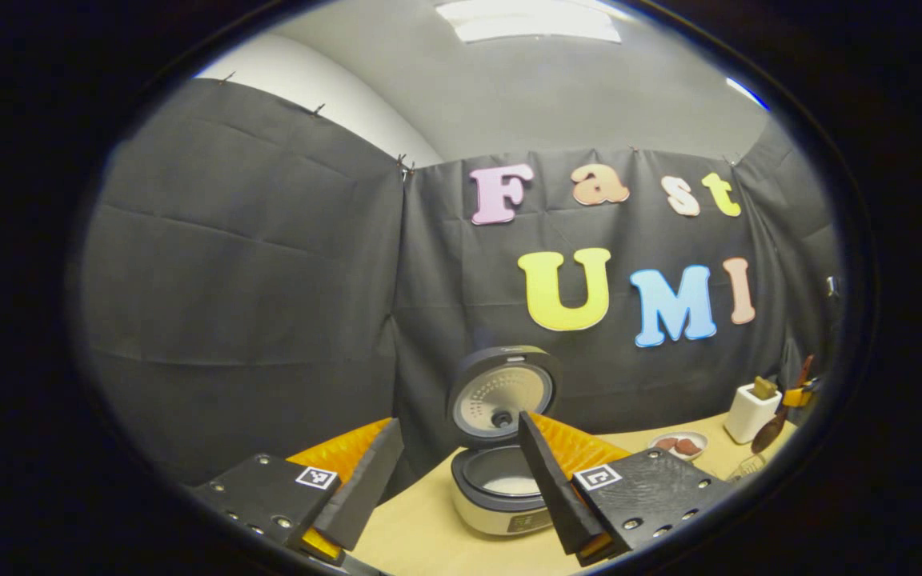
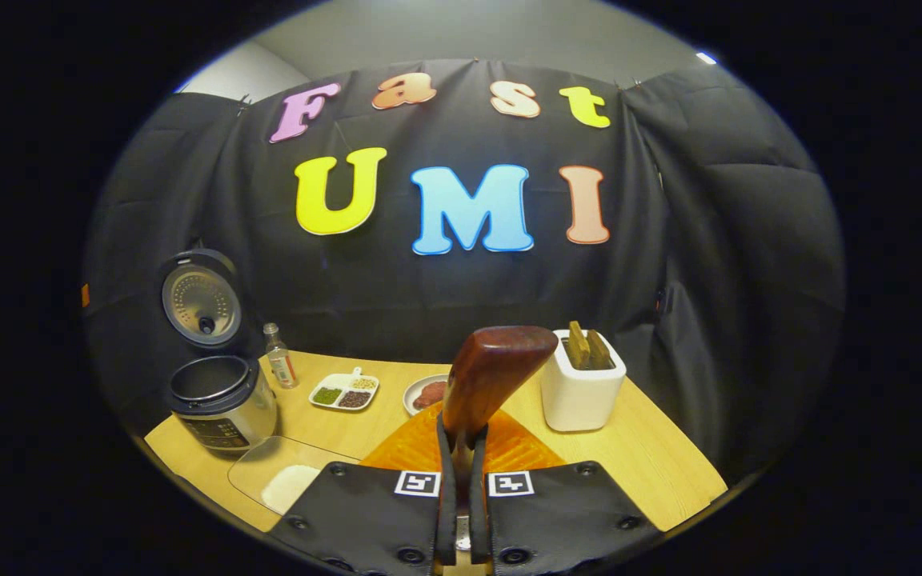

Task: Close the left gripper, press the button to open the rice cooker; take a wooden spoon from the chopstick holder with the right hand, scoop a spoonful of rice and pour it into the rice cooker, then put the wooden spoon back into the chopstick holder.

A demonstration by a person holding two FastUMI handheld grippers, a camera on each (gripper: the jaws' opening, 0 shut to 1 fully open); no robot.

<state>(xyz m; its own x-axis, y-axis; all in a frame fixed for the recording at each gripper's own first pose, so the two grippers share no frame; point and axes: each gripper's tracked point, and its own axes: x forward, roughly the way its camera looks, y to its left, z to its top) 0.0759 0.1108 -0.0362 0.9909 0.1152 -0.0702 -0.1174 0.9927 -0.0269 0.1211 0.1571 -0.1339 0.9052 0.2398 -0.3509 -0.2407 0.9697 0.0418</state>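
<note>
Right tool is clamping the wooden spoon; left tool is gaping apart; next, drop toward lower-left rice tray, bowl level.

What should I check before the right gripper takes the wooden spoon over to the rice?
1. Rice cooker lid open: ok, it stands upright behind the pot.
2. Right gripper grip on the wooden spoon: ok, both fingers press on the handle, bowl end up.
3. Spoon clear of the chopstick holder: ok, the holder stands apart to the right.
4. Left gripper out of the way: cannot tell; it is open, pointing at the cooker.
5. Rice supply: ok, white rice lies in the clear tray in front of the cooker.
6. Spoon bowl empty: cannot tell, its hollow faces away.
</note>
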